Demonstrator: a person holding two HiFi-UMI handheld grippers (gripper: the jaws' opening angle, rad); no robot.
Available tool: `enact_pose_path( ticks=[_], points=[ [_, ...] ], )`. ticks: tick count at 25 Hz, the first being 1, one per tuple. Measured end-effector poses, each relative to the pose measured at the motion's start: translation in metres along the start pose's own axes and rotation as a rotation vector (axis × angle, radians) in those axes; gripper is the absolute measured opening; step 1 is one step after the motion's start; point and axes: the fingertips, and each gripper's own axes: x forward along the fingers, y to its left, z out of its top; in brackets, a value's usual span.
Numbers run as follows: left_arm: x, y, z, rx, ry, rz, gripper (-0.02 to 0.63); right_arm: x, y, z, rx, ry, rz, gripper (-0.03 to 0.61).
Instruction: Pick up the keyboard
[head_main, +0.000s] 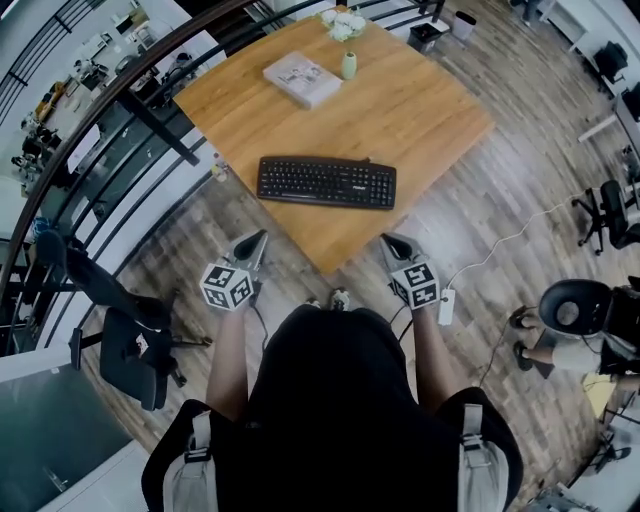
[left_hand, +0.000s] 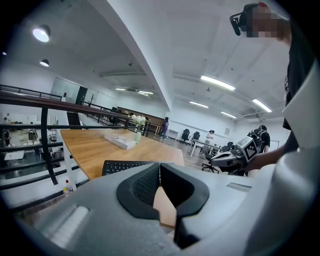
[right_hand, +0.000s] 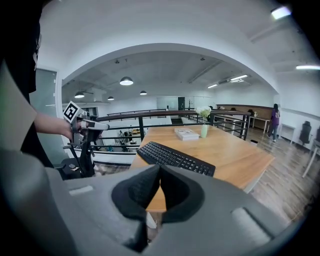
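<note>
A black keyboard (head_main: 327, 182) lies flat on the wooden table (head_main: 430, 110), near its front corner. My left gripper (head_main: 262, 237) is shut and empty, hovering off the table's near left edge, short of the keyboard. My right gripper (head_main: 388, 240) is also shut and empty, off the near right edge. The left gripper view shows the keyboard (left_hand: 125, 166) just beyond its shut jaws (left_hand: 160, 165). The right gripper view has the keyboard (right_hand: 175, 157) ahead of its shut jaws (right_hand: 160, 168), with the left gripper (right_hand: 95, 125) off to the left.
A book (head_main: 301, 79), a small green vase (head_main: 349, 66) and white flowers (head_main: 342, 22) stand at the table's far side. A black railing (head_main: 150, 125) runs along the left. A black chair (head_main: 125, 345) stands at lower left, and a white cable (head_main: 500, 245) crosses the floor.
</note>
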Motion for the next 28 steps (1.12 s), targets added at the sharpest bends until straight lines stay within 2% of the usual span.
enact_pose_path(
  ticks=[10, 18, 28],
  points=[
    [0.023, -0.012, -0.006, 0.004, 0.017, 0.059, 0.015, 0.016, -0.046, -0.005, 0.020, -0.013, 0.035, 0.003],
    [0.030, 0.014, 0.004, -0.018, 0.015, 0.109, 0.015, 0.036, -0.061, 0.002, 0.012, 0.009, 0.044, 0.003],
    [0.058, 0.049, 0.017, -0.024, 0.024, 0.098, 0.015, 0.059, -0.081, 0.016, 0.011, 0.038, 0.007, 0.003]
  ],
)
